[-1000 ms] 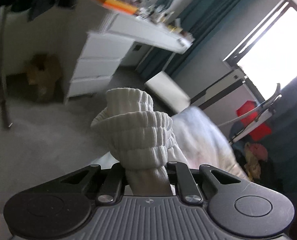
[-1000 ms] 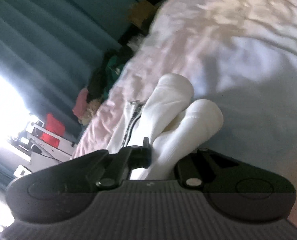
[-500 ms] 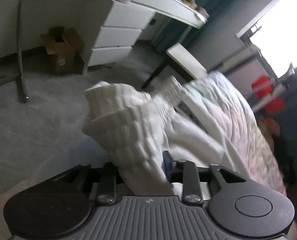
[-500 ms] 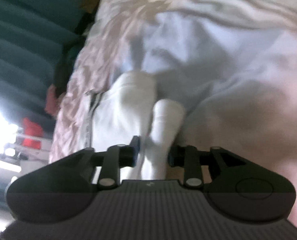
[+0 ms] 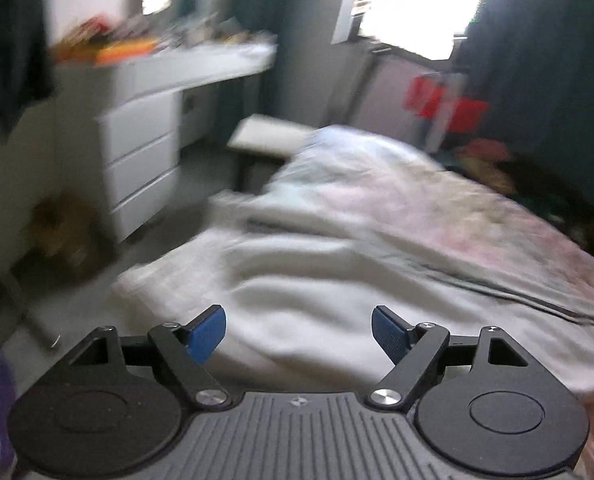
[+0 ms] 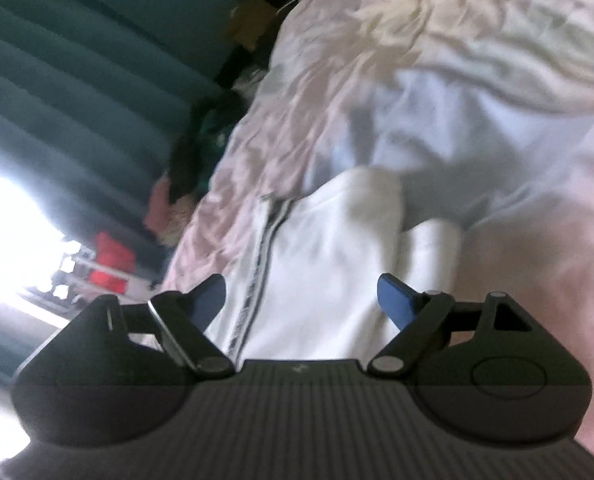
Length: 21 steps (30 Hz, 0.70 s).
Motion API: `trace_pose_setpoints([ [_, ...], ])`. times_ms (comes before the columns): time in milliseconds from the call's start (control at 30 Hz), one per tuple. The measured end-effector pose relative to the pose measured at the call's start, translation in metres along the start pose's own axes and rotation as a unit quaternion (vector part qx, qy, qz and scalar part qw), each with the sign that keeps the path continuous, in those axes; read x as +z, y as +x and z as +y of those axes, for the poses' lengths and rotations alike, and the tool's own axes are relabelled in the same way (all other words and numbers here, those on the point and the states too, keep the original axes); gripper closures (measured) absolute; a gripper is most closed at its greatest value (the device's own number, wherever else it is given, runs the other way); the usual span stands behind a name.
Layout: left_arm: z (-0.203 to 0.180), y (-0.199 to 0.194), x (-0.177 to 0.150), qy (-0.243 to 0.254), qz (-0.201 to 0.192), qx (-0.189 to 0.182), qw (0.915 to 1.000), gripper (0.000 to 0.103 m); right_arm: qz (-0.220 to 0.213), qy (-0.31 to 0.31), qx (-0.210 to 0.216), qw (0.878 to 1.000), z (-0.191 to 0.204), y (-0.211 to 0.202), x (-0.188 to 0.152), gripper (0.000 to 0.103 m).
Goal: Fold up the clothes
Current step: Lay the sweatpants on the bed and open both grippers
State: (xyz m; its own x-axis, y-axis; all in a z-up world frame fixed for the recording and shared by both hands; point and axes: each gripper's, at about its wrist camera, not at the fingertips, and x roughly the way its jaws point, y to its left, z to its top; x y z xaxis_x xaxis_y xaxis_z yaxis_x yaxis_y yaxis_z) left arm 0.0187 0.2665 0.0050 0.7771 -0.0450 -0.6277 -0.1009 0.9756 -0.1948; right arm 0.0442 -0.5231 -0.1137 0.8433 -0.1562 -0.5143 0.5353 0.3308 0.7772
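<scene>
A white garment [image 6: 321, 264] with a dark zip line [image 6: 257, 276] lies spread on the bed [image 6: 477, 92], two rounded folds of it — sleeves or cuffs, too blurred to tell which — reaching toward the rumpled pink and pale-blue bedding. In the left wrist view the same white garment [image 5: 325, 292] sprawls across the near end of the bed [image 5: 477, 216], its zip running off to the right.

The right tongs [image 6: 301, 300] hang just above the cloth, jaws opening, the blue pads wide apart and pressing on nothing. The left tongs [image 5: 299, 332] are likewise opening — wide, with only the garment lying below them.

Beyond stand a white drawer unit [image 5: 141, 164], a cluttered tabletop [image 5: 193, 60], teal curtains [image 6: 77, 92] and a bright window [image 5: 413, 0].
</scene>
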Motion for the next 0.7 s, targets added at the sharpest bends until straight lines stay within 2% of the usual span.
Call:
trace_pose_setpoints([
  [100, -0.047, 0.008, -0.003, 0.033, 0.006, -0.067, 0.9972, 0.021, 0.029, 0.014, 0.032, 0.999, -0.002, 0.01, 0.0, 0.017],
  [200, -0.104, 0.031, -0.022, 0.076, 0.038, -0.137, 0.9869, 0.021, 0.05, 0.033, 0.044, 0.997, -0.01, 0.014, 0.0, 0.017],
  [267, -0.142, 0.047, -0.036, 0.108, 0.064, -0.189, 0.974, 0.02, 0.061, 0.04, 0.045, 0.996, -0.017, 0.016, 0.001, 0.017],
  [300, -0.164, 0.056, -0.05, 0.133, 0.086, -0.22, 0.9626, 0.02, 0.065, 0.044, 0.051, 0.996, -0.021, 0.016, 0.002, 0.017],
  [333, -0.185, 0.062, -0.064, 0.162, 0.099, -0.234, 0.9536, 0.021, 0.067, 0.048, 0.057, 0.995, -0.025, 0.016, 0.003, 0.017],
  [400, -0.222, 0.073, -0.09, 0.22, 0.103, -0.229, 0.9425, 0.021, 0.068, 0.053, 0.064, 0.994, -0.032, 0.016, 0.007, 0.019],
  [500, -0.258, 0.09, -0.12, 0.277, 0.095, -0.216, 0.9315, 0.021, 0.072, 0.066, 0.068, 0.993, -0.044, 0.018, 0.011, 0.024],
  [600, -0.278, 0.098, -0.141, 0.326, 0.058, -0.189, 0.9245, 0.022, 0.078, 0.089, 0.063, 0.991, -0.057, 0.023, 0.012, 0.028],
  [633, -0.281, 0.1, -0.147, 0.344, 0.043, -0.176, 0.9213, 0.025, 0.085, 0.094, 0.064, 0.99, -0.06, 0.027, 0.012, 0.034],
  [700, -0.284, 0.106, -0.156, 0.373, 0.015, -0.161, 0.9135, 0.029, 0.093, 0.097, 0.062, 0.989, -0.064, 0.034, 0.012, 0.036],
])
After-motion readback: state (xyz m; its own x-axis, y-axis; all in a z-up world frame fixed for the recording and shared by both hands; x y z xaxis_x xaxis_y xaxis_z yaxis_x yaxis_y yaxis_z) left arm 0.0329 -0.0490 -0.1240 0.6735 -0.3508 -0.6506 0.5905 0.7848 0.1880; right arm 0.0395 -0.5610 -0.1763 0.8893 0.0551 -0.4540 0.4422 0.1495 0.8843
